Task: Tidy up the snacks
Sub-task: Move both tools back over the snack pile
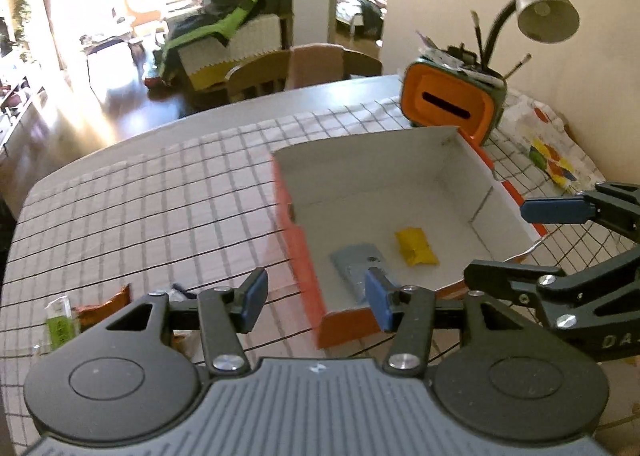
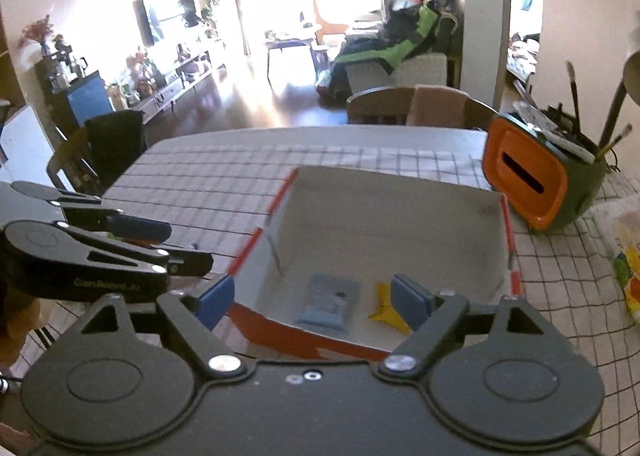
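An open cardboard box (image 1: 400, 164), white inside and orange outside, stands on the checked tablecloth. In it lie a grey-blue snack packet (image 1: 354, 262) and a yellow snack packet (image 1: 414, 246); both also show in the right wrist view, the grey-blue one (image 2: 328, 302) and the yellow one (image 2: 384, 304). My left gripper (image 1: 316, 302) is open and empty above the box's near left corner. My right gripper (image 2: 310, 302) is open and empty over the box's near edge (image 2: 304, 336). A green packet (image 1: 60, 326) and an orange-brown wrapper (image 1: 106, 306) lie on the cloth at the left.
An orange and green holder (image 1: 452, 102) with brushes stands behind the box, beside a grey desk lamp (image 1: 544, 4). A colourful printed bag (image 1: 552, 160) lies at the right. Wooden chairs (image 1: 260, 76) stand at the table's far edge.
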Demonstrator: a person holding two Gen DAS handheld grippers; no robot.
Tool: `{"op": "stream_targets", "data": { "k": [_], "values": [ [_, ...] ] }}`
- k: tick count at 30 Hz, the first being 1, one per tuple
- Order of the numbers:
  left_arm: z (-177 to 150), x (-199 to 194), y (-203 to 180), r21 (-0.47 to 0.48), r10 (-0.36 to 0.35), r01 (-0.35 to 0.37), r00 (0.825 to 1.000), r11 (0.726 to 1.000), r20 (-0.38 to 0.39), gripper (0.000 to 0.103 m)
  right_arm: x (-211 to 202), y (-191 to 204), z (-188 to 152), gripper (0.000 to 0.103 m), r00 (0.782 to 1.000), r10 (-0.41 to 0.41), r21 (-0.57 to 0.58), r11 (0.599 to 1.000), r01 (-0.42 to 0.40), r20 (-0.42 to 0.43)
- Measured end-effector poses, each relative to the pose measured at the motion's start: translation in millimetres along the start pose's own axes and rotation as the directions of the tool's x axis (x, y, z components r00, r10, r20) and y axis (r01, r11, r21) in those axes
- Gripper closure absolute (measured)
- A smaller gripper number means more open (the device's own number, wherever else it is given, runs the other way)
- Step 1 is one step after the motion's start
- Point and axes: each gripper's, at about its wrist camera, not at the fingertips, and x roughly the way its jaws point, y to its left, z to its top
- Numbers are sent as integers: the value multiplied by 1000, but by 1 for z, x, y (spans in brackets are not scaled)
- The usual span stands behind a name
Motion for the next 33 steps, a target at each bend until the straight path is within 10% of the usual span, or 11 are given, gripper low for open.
{"op": "stream_targets", "data": {
  "k": [17,33],
  "values": [
    [-68,-67,103,-104,104,-96,992,990,72,34,19,94,0,12,992,124,-74,990,-121,34],
    [-145,-74,206,-292,210,-207,978,934,-22,17,55,183,-14,0,981,192,-113,975,-194,-28]
  ]
}}
